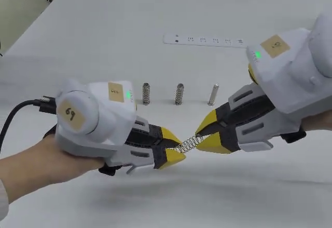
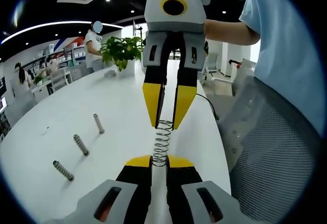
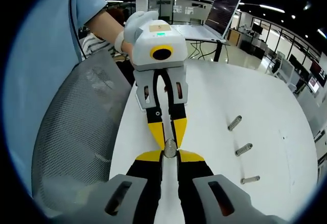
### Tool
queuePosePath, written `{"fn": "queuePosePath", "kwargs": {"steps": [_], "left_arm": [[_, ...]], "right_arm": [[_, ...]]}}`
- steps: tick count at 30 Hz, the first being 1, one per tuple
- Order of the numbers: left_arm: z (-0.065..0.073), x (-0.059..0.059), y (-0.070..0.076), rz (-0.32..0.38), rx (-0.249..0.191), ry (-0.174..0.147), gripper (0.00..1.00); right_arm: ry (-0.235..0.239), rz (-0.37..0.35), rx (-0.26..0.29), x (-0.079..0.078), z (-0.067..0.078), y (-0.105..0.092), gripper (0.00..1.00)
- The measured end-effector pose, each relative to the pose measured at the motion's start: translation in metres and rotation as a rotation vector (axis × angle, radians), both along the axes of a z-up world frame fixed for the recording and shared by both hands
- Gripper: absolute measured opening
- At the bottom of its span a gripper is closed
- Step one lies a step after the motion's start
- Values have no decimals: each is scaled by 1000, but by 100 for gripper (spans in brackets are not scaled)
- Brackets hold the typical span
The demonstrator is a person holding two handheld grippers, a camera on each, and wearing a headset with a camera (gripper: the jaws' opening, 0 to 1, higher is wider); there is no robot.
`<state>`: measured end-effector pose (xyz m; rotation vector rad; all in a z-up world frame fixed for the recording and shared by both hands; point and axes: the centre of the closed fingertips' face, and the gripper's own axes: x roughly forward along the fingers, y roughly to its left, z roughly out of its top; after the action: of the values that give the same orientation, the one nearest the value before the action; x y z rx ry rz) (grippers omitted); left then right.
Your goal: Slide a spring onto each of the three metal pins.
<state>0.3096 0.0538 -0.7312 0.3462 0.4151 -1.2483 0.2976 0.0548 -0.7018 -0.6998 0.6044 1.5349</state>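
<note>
A loose steel spring (image 1: 189, 144) hangs in the air between my two grippers, above the white table. My left gripper (image 1: 175, 149) is shut on one end and my right gripper (image 1: 199, 136) on the other. In the left gripper view the spring (image 2: 161, 142) runs from my own jaws up to the right gripper's yellow fingers (image 2: 153, 101). Behind stand three upright pins in a row. The left pin (image 1: 146, 93) and the middle pin (image 1: 179, 93) each carry a spring. The right pin (image 1: 213, 94) is bare.
A white power strip (image 1: 205, 40) lies flat at the back of the table (image 1: 104, 25). A black cable (image 1: 13, 116) trails from the left gripper. A mesh chair (image 3: 76, 132) stands at the table's near edge.
</note>
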Motion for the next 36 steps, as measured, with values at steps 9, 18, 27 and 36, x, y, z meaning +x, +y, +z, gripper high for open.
{"fn": "queuePosePath", "kwargs": {"steps": [9, 18, 27, 36], "left_arm": [[-3, -1, -1, -5, 5, 7, 2], [-4, -2, -1, -3, 5, 10, 2], [-2, -5, -5, -4, -12, 9, 1], [0, -4, -10, 1, -30, 11, 1]], "right_arm": [[4, 10, -8, -1, 0, 2, 8], [-9, 29, -20, -1, -1, 4, 8], [-61, 73, -54, 1, 2, 6, 30], [-75, 139, -131, 2, -6, 2, 22]]}}
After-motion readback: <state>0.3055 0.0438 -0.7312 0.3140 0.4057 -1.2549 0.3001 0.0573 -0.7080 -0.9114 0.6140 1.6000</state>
